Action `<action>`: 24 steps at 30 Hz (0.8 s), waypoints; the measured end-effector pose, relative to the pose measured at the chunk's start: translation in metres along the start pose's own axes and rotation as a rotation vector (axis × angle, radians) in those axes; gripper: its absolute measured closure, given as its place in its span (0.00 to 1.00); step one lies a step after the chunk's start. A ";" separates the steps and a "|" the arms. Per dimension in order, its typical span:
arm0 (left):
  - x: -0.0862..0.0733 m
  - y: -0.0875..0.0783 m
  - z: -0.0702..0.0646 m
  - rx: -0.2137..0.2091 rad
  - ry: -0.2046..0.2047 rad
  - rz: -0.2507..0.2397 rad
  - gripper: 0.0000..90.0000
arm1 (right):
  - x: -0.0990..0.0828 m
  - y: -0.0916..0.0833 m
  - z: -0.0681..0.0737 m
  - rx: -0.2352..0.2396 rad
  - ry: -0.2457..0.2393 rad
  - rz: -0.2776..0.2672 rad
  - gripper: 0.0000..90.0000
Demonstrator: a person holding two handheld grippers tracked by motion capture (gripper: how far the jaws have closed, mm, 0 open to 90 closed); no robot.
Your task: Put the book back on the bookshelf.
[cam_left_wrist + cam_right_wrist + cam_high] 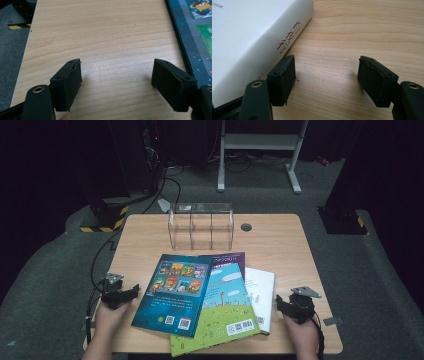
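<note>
Three books lie overlapped in the middle of the wooden table (280, 245): a dark blue book (172, 295) on top at the left, a green and purple book (227, 305) under it, and a white book (262, 292) at the right. My left gripper (121, 296) rests on the table left of the blue book (197, 37), open, with bare wood between its pads (68, 85). My right gripper (289, 307) rests at the right, open, its left jaw close beside the spine of the white book (249, 42), which bears red characters.
A clear plastic rack (201, 225) with several compartments stands at the back of the table. A small grey round cap (246, 227) sits to its right. Dark floor, cables and a white frame (260, 150) lie beyond the table.
</note>
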State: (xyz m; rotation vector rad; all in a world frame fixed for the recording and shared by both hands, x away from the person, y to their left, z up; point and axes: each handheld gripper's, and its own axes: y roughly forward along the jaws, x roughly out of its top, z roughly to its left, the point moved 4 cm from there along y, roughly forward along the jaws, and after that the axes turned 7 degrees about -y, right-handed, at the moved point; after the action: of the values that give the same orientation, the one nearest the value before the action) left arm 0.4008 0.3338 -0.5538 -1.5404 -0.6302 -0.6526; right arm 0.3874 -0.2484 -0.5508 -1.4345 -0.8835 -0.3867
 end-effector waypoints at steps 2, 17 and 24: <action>0.000 0.000 0.000 -0.002 0.003 0.004 0.27 | 0.000 0.000 0.000 0.001 -0.008 -0.002 0.34; 0.000 0.000 0.001 -0.009 -0.013 0.012 0.28 | 0.000 0.000 0.001 0.013 -0.023 0.001 0.30; -0.002 -0.003 -0.005 -0.030 -0.001 0.021 0.30 | 0.001 0.000 0.001 0.013 -0.019 0.010 0.30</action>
State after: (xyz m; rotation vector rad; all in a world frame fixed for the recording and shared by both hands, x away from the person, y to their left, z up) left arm 0.3971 0.3286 -0.5530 -1.5729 -0.6063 -0.6479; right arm 0.3878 -0.2476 -0.5504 -1.4330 -0.8924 -0.3594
